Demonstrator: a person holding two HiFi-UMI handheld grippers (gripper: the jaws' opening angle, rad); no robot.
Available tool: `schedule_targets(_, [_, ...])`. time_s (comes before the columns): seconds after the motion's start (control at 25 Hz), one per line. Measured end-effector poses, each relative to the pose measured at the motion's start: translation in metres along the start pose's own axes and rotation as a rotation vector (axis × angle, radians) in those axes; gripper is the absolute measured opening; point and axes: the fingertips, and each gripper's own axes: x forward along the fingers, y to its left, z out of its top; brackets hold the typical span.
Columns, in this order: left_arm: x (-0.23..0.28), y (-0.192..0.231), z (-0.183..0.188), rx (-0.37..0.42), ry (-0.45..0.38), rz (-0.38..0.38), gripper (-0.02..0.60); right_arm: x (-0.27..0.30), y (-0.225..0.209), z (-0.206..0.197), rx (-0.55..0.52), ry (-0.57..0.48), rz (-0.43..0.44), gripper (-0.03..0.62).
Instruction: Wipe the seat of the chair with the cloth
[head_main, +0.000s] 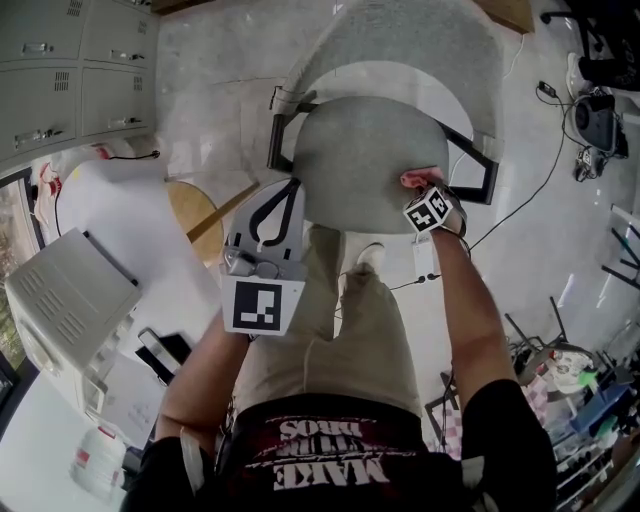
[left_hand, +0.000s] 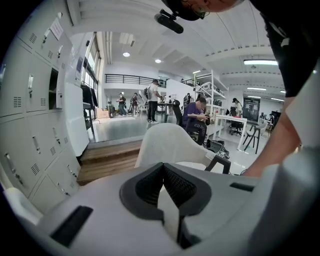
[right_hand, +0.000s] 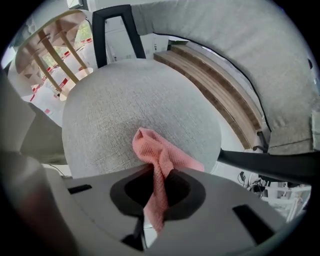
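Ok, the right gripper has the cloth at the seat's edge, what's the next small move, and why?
Probably drag the right gripper leftward across the seat, keeping the cloth pressed down. Its jaws are shut on the cloth, whose free fold rests at the seat's near right edge, and most of the grey surface lies beyond it.

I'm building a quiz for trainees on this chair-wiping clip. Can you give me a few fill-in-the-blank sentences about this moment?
1. The right gripper is shut on a ____ cloth.
2. On the chair, the cloth touches the ____.
3. The left gripper is shut and holds ____.
Missing words: pink; seat; nothing.
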Motion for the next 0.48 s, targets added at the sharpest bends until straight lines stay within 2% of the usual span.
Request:
schedule_targets(0.08, [-0.003, 0.000, 0.003, 0.006, -0.008, 0.003, 0.006, -0.007, 0.003, 0.009, 0.005, -0.017, -0.010, 0.034])
schedule_targets(0.16, [-0.006, 0.002, 0.006, 0.006, -0.014, 0.009, 0.006, -0.019, 0.019, 0.031, -0.014, -0.086, 0.007, 0.034])
schedule_targets(0.32, [-0.013, 0.006, 0.008, 0.010, -0.015, 0.021, 0.006, -0.034, 0.082, 0.085, -0.137, -0.217, 0.077, 0.034])
schedule_targets(0.48, [-0.022, 0.010, 0.004, 0.012, -0.013, 0.033, 0.006, -0.039, 0.150, 0.130, -0.253, -0.283, 0.153, 0.034])
